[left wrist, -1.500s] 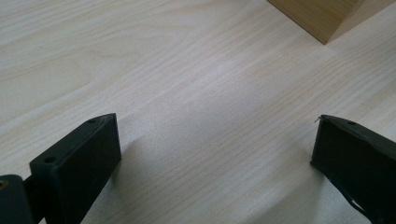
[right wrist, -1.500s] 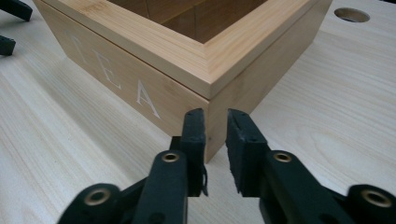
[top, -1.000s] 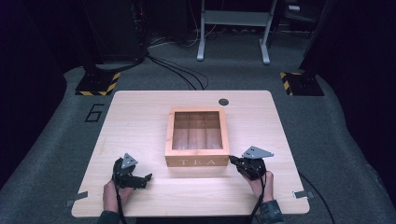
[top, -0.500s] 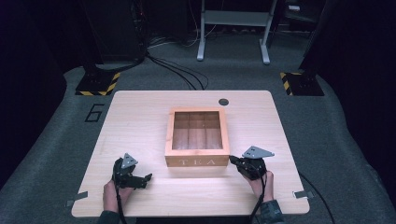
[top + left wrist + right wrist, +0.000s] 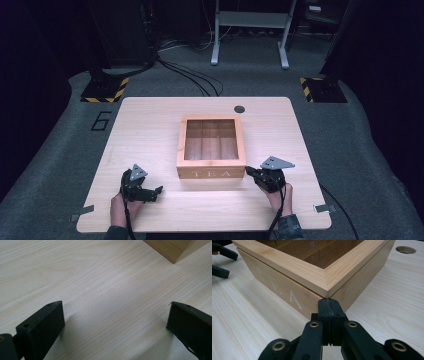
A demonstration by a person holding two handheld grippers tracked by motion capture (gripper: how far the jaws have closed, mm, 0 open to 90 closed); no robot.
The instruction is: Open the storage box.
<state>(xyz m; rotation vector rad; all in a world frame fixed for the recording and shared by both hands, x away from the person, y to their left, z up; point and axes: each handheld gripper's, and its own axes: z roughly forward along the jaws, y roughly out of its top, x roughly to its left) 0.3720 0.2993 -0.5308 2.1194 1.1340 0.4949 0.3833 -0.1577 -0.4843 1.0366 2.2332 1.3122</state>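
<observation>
With the tea box (image 5: 211, 147) mid-bench (image 5: 150, 125), the right gripper (image 5: 329, 305), jaws pressed together on nothing, sat at the box's near right corner, while the left gripper (image 5: 115, 315) rested wide-jawed well left of it; a careless push there would likely skid the box.

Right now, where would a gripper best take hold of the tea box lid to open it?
Probably the lid's front lip on the tea box, approached from the person's side: a seam runs just above the TEA lettering. The right gripper, jaws together, sits at that front corner.
</observation>
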